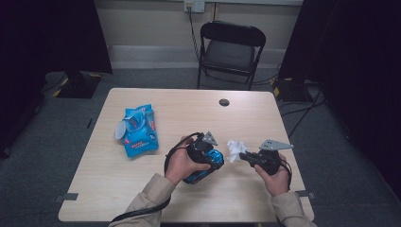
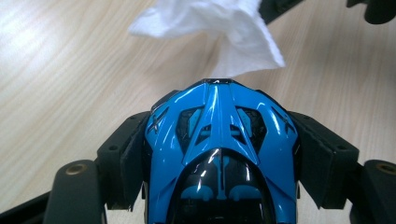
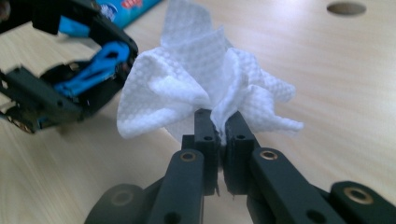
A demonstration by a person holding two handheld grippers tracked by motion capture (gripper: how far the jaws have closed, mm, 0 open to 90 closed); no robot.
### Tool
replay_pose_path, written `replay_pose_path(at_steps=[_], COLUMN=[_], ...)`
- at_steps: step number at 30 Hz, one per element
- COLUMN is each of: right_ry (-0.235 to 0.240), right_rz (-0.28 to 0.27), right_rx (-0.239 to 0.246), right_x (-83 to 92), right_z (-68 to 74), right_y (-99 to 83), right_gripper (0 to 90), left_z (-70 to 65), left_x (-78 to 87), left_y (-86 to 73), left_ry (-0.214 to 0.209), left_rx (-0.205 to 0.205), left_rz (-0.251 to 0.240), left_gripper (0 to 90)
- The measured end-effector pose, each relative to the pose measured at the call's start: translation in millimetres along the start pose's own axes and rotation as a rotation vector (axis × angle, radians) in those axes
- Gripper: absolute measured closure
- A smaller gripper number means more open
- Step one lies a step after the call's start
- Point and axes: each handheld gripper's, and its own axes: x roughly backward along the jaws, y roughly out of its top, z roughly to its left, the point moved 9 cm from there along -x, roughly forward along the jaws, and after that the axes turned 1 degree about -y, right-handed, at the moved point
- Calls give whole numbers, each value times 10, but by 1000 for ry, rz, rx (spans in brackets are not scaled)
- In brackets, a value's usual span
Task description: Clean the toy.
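Above the pale wooden table (image 1: 142, 189), the left gripper (image 2: 219, 154) clamps a glossy blue toy car (image 2: 219, 140) between wide-set jaws, its rear cut off by the frame. The right gripper (image 3: 218, 126), jaws pinched nearly together, holds a crumpled white wipe (image 3: 196, 79) just beside the car's nose. The high view adds a blue wipes packet (image 1: 138, 130), lettering unreadable.

Beige sleeves (image 1: 152, 191) covering both forearms, black cables (image 1: 171, 152) trailing from matte-black grippers — brass-coloured screws (image 3: 268, 154) glinting at the jaw links, grey three-cornered plates (image 1: 275, 144) sitting on top.
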Motion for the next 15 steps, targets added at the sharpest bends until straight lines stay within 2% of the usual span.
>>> replay_pose_path(at_steps=[2,5,7,10,15], right_ry=[7,7,23,29,49], right_rz=[-25,-19,-27,-29,-4], right_rx=[-2,29,25,44,65], right_x=[-19,-68,-108,-157,-265], right_z=[38,87,125,177,271], right_y=[105,203,276,366,389], right_gripper=[861,860,860,860,860], left_z=[-10,-34,-55,-74,-74], left_x=[13,3,-11,-32,-55], left_y=[21,50,60,86,92], left_ry=[-2,-6,-20,-31,-48], left_rx=[-14,-21,-21,-7,12], left_rz=[-2,-9,-7,-27,-38], left_gripper=[262,262,263,262,262])
